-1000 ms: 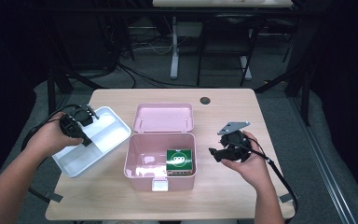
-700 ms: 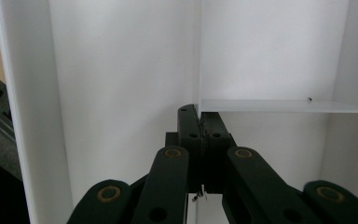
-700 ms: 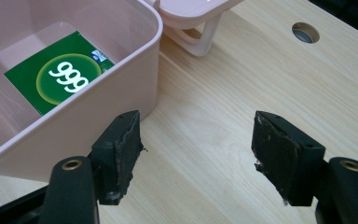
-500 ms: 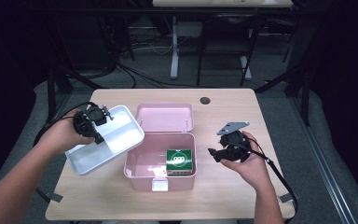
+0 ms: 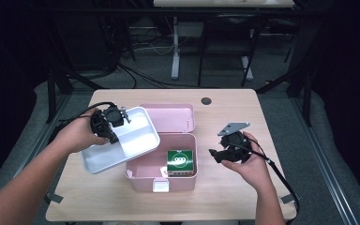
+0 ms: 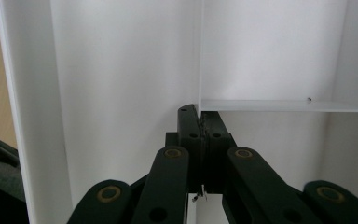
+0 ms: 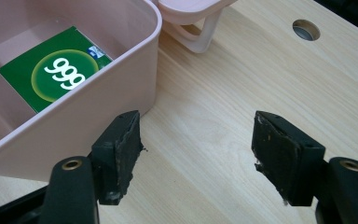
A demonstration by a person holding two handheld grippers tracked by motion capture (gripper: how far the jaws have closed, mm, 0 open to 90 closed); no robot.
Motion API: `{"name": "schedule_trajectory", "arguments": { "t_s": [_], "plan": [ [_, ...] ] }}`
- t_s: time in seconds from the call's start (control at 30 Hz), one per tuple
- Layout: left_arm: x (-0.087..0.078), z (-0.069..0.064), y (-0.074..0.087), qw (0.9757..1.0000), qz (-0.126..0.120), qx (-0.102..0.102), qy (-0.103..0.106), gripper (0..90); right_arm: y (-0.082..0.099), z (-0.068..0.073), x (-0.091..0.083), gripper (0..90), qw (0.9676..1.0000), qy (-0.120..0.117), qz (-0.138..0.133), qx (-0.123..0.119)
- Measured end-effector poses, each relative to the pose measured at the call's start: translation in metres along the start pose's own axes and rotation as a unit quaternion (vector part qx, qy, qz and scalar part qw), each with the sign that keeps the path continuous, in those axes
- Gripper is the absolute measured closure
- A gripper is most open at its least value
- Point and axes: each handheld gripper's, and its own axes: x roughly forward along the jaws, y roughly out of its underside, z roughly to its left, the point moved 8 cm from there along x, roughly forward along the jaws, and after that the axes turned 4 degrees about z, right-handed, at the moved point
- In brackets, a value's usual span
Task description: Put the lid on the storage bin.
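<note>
White tray (image 5: 136,140) | light, stiff plastic, best taken by its thin divider | left gripper (image 5: 108,123) clamped on divider | right gripper (image 5: 226,151) open, idle

Table (image 5: 243,197): light wood-grain top, rounded corners, set square to the high view. Cable hole (image 5: 206,101): round, dark, near the far edge, right of centre. Floor (image 5: 309,122): grey carpet, visible around three sides of the table. Second desk (image 5: 176,51): white leg on a white foot, standing behind the table; its pale top runs along the upper edge of the high view. Cables (image 5: 136,72): black, loose on the floor beneath that desk. Surroundings: dark, unlit; light falls mainly on the tabletop.
</note>
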Motion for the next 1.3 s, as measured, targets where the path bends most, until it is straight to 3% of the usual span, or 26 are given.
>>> {"name": "schedule_trajectory", "arguments": {
  "t_s": [0.37,0.6,0.67,0.7,1.17,1.3],
  "plan": [
    [0.000,-0.014,-0.029,0.9990,-0.006,0.043,-0.004,89.4,0.001,0.000,0.002,32.5,1.0000,0.005,0.002,-0.005],
    [0.004,-0.026,-0.045,0.9964,-0.008,0.084,0.004,89.4,0.002,0.000,0.001,32.5,0.9999,0.006,0.008,-0.007],
    [0.004,-0.027,-0.046,0.9962,-0.006,0.086,0.006,89.4,0.001,0.000,0.002,32.5,1.0000,0.003,-0.001,-0.005],
    [0.005,-0.028,-0.047,0.9961,-0.008,0.087,0.004,89.4,0.002,-0.001,0.001,32.5,0.9999,0.006,0.007,-0.005],
    [0.012,-0.042,-0.065,0.9911,-0.008,0.133,0.006,89.4,0.002,0.000,0.003,32.4,1.0000,0.006,0.004,-0.004],
    [0.013,-0.046,-0.071,0.9905,-0.014,0.136,0.009,89.4,0.002,-0.001,0.004,32.5,1.0000,0.006,0.005,-0.003]
  ]
}}
